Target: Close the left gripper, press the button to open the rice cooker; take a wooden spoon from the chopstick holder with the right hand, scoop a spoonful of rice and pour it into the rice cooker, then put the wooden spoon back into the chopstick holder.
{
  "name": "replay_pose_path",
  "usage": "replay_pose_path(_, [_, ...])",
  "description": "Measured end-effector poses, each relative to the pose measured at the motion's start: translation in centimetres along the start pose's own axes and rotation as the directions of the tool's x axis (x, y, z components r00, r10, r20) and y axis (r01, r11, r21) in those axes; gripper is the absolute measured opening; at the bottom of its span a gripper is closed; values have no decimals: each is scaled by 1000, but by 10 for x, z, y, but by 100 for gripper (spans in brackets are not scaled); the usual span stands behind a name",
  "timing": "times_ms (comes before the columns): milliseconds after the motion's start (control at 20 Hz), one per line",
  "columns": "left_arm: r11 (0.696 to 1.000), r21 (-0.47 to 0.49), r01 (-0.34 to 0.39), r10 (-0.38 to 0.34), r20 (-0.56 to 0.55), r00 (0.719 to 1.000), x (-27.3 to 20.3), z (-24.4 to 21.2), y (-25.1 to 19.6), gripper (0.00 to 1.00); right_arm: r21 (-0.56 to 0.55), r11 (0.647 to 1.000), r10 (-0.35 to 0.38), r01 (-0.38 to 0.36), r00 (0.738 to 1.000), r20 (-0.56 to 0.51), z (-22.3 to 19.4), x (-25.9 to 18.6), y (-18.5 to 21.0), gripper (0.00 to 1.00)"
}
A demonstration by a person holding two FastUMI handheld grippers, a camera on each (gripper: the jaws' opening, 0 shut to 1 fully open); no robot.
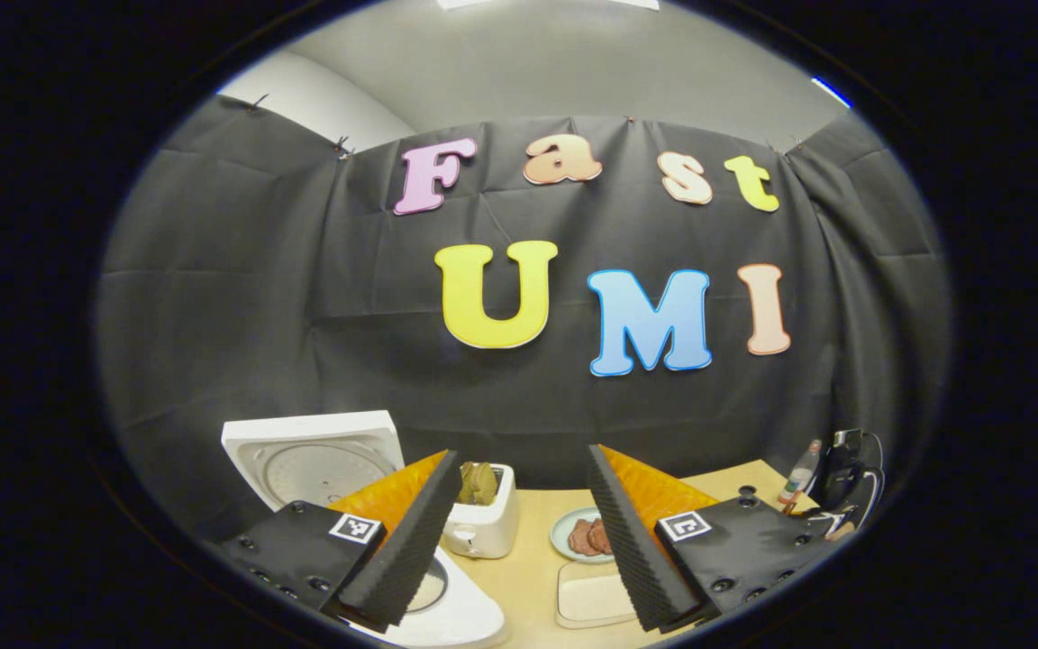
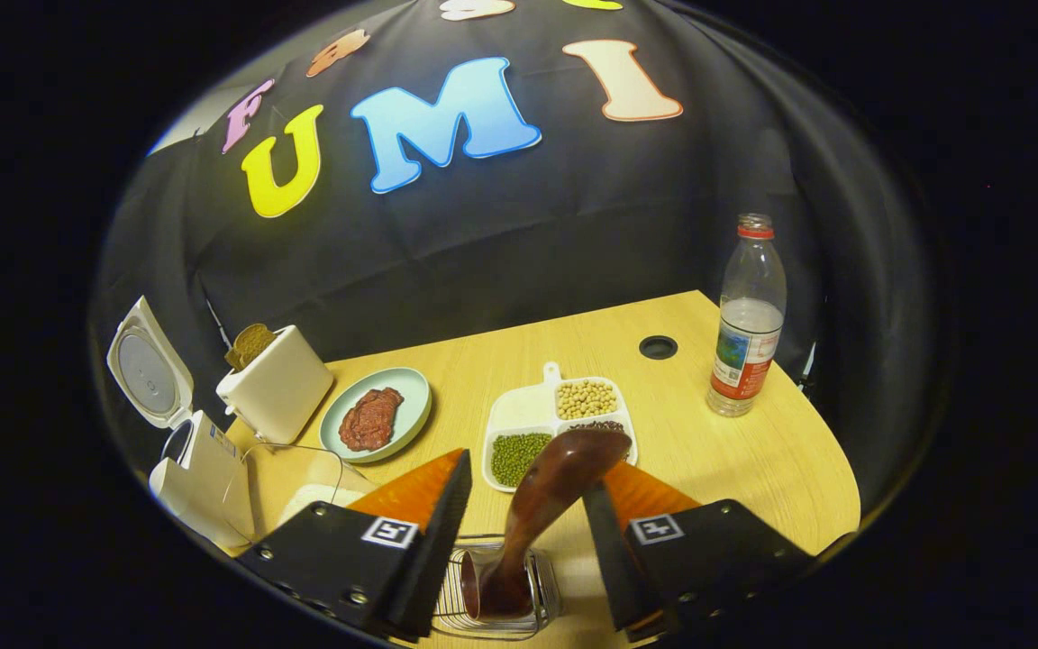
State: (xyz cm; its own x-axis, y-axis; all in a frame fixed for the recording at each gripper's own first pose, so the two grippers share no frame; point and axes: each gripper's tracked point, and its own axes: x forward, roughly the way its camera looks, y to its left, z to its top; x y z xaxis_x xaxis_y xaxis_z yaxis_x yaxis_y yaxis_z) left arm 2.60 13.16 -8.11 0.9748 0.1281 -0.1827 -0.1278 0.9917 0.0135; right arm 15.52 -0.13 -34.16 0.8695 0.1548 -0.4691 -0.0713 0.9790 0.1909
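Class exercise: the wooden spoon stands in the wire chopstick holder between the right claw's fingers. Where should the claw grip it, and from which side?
Grip the wooden spoon on its narrow neck below the bowl, coming from above, since it stands bowl-up in the chopstick holder and the right claw already straddles it.

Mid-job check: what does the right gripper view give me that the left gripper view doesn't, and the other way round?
Right gripper view adds: the wooden spoon standing in the chopstick holder, between the fingers of the open right gripper, plus the beans in the divided tray. Left gripper view adds: the open left gripper, held near the cooker. Shared: rice cooker with lid up, toaster, meat plate, bottle.
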Motion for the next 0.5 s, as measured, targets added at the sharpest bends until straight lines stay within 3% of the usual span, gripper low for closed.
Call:
replay_pose_path(50, [1000, 2, -1, 1, 0, 1000, 0, -1, 0, 96, 7, 1000, -23, 23, 1000, 16, 5, -2, -3, 62])
replay_pose_path(100, [1000, 5, -1, 1, 1, 1000, 0, -1, 0, 96, 18, 999, -38, 37, 999, 30, 8, -7, -6, 44])
replay_pose_path(150, [1000, 5, -1, 1, 1, 1000, 0, -1, 1, 96, 22, 999, -32, 32, 999, 27, 8, -9, -3, 38])
replay_pose_path(250, [1000, -2, 5, -5, -2, 1000, 0, -4, -1, 96, 8, 1000, -15, 15, 1000, 27, 6, -14, 3, 37])
replay_pose_path(300, [1000, -5, 10, -10, -2, 1000, 0, -4, -3, 96, -4, 1000, -16, 16, 1000, 23, 5, -15, 5, 30])
replay_pose_path(350, [1000, -7, 15, -15, 0, 1000, 0, -4, -4, 96, 0, 1000, -1, 1, 999, 33, 5, -18, 10, 30])
replay_pose_path(400, [1000, -8, 19, -19, 3, 1000, -1, -3, -5, 96, -18, 1000, -2, 3, 1000, 30, 5, -19, 14, 21])
replay_pose_path(450, [1000, -9, 24, -24, 5, 1000, -1, -3, -6, 96, -30, 1000, 3, -2, 999, 33, 4, -22, 17, 21])
replay_pose_path(500, [1000, -7, 25, -25, 8, 1000, -3, -1, -6, 96, -45, 999, 4, -2, 999, 35, 6, -21, 23, 13])
